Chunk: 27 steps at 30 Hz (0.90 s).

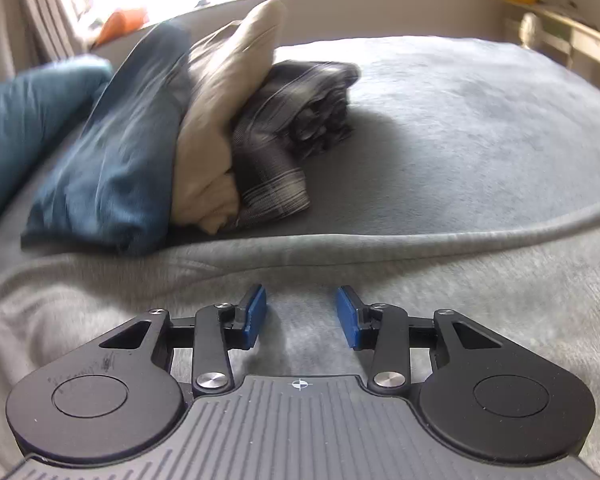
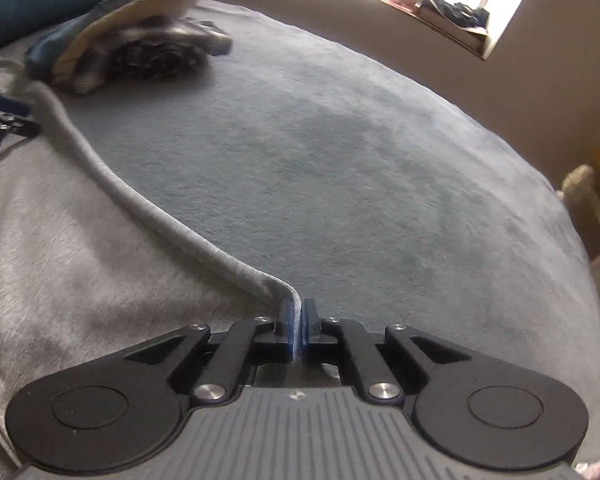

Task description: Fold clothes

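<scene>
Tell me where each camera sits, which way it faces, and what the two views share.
Left wrist: on the left gripper, facing down over the light grey garment towards the folded pile; jaws open.
Right wrist: on the right gripper, facing across the bed cover; jaws pinch the garment's hem.
Shared: garment, pile, bed cover.
</scene>
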Tool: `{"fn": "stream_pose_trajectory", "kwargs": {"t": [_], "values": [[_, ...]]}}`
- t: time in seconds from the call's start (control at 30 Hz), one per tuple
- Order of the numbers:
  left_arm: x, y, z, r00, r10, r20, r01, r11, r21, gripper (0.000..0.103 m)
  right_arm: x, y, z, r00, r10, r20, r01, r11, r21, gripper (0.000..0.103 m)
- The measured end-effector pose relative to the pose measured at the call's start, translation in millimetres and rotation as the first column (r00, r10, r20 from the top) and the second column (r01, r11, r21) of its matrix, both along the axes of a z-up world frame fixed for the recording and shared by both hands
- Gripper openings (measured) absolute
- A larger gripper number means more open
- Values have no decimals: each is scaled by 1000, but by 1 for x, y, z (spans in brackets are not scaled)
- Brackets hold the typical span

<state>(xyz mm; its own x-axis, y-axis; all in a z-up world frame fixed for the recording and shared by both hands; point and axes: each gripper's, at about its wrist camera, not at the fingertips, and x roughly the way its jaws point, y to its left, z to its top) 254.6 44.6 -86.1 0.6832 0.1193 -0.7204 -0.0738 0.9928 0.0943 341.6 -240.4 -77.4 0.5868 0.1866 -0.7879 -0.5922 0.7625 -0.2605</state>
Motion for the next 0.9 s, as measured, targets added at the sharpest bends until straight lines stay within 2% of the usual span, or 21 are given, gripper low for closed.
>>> {"fn": "stream_pose_trajectory", "kwargs": {"t": [0.13,0.17,0.2,0.27,0.33,0.37,0.4,0.43,0.53,0.63,0.67,0.73,0.83,0.9], "values": [[-3,-3,-1,1000,-7,21,6,1000,29,40,12,2,-19,996,-92,0,92,995,36,6],[-2,-4,-2,1000,-10,24,9,999,37,40,13,-1,-14,993,-121,-5,121,991,62,13],[-2,-5,-2,1000,-11,28,10,999,43,40,14,-6,-6,988,-153,-14,153,984,93,29],[-4,-5,-1,999,-9,35,8,999,42,40,15,-32,18,969,-246,-34,247,945,213,46],[-5,-4,0,999,-6,42,5,999,32,40,12,-79,38,933,-350,-79,355,865,355,55],[-6,-4,1,999,-10,44,8,1000,27,40,11,-104,48,910,-399,-111,407,811,420,64],[-6,-4,1,999,-13,47,12,1000,22,40,9,-129,51,881,-449,-146,463,759,458,69],[-7,-4,1,999,-17,50,16,1000,16,40,8,-155,51,847,-499,-182,519,707,481,70],[-5,-6,0,998,-30,57,29,1000,5,40,7,-213,31,726,-633,-268,674,579,459,70],[-3,-9,-2,998,-31,58,31,999,10,40,12,-244,10,646,-684,-337,751,495,437,70],[-3,-10,-3,998,-31,58,30,999,14,41,14,-248,6,636,-696,-333,760,491,426,70],[-3,-11,-4,998,-32,58,31,999,22,41,23,-251,1,634,-712,-302,762,509,400,70],[-3,-11,-4,998,-32,55,30,999,32,43,40,-252,-6,648,-715,-263,753,549,362,70],[-3,-11,-5,998,-27,53,25,999,34,46,50,-250,-10,679,-687,-258,728,585,358,70]]}}
